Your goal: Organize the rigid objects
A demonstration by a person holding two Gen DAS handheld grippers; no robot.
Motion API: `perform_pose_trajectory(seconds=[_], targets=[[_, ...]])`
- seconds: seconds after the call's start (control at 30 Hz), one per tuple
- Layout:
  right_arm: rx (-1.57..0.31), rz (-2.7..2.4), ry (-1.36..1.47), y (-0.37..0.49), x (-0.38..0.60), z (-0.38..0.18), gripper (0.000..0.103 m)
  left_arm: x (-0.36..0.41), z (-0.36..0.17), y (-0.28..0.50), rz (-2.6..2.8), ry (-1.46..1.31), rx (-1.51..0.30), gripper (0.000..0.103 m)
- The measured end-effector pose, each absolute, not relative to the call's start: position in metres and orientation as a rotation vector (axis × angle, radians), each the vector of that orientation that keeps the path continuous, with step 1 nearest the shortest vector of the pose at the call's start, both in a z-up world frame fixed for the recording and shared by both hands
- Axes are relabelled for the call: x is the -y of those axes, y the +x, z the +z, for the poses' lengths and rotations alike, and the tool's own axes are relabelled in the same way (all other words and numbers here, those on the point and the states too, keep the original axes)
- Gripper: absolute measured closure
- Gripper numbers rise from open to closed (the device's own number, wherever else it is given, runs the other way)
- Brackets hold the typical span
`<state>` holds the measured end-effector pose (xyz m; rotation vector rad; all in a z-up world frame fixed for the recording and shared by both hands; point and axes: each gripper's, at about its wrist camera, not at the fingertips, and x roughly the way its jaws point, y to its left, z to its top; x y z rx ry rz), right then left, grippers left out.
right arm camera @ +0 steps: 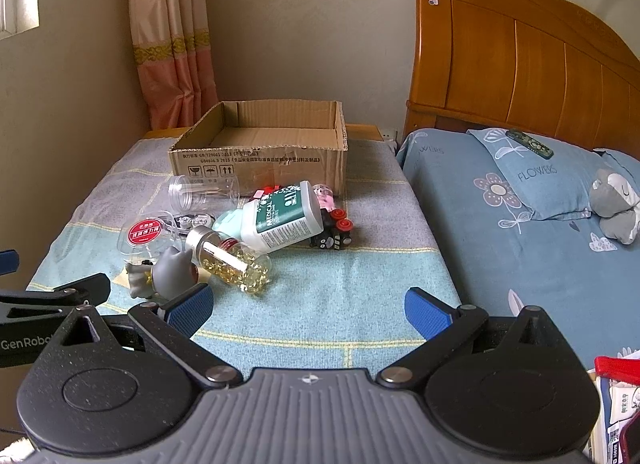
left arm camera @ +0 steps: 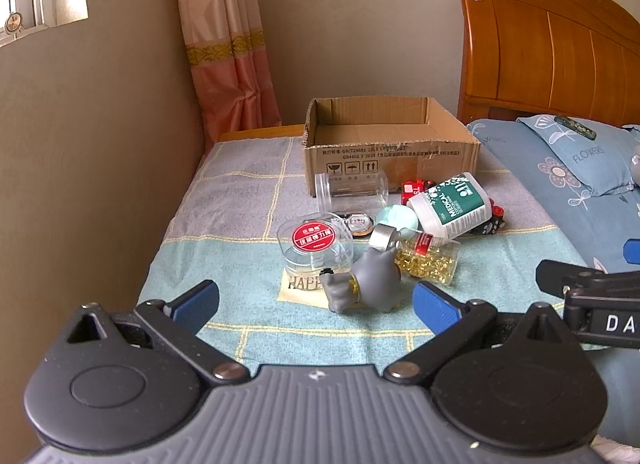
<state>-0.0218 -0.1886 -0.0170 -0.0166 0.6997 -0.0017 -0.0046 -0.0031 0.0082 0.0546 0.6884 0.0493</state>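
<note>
An open cardboard box [left arm camera: 390,151] [right arm camera: 260,159] stands at the back of a cloth-covered table. In front of it lies a pile: a grey cat figure [left arm camera: 362,282] [right arm camera: 170,272], a clear tub with a red label [left arm camera: 314,246] [right arm camera: 144,236], a capsule bottle [left arm camera: 424,254] [right arm camera: 230,260], a white MEDICAL bottle [left arm camera: 452,205] [right arm camera: 284,215], a clear jar on its side [left arm camera: 352,189] [right arm camera: 204,191] and a black and red toy train [right arm camera: 334,229]. My left gripper [left arm camera: 316,306] is open and empty, just short of the cat figure. My right gripper [right arm camera: 308,310] is open and empty over bare cloth.
A bed with a blue floral pillow [right arm camera: 544,179] and a grey plush toy [right arm camera: 618,203] lies to the right, under a wooden headboard [right arm camera: 520,59]. A pink curtain [left arm camera: 228,47] and wall bound the left. Papers [right arm camera: 618,404] sit at the right edge of the right wrist view.
</note>
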Motion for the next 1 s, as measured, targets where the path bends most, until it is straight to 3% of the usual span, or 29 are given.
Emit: perform_pose_trajectory(seconds=[1.0], targets=[[-0.681, 0.002, -0.030, -0.0197, 0.1864, -0.0167, 0.000, 0.0048, 0.0041, 0.0025, 0.013, 0.038, -0.693, 0.001]])
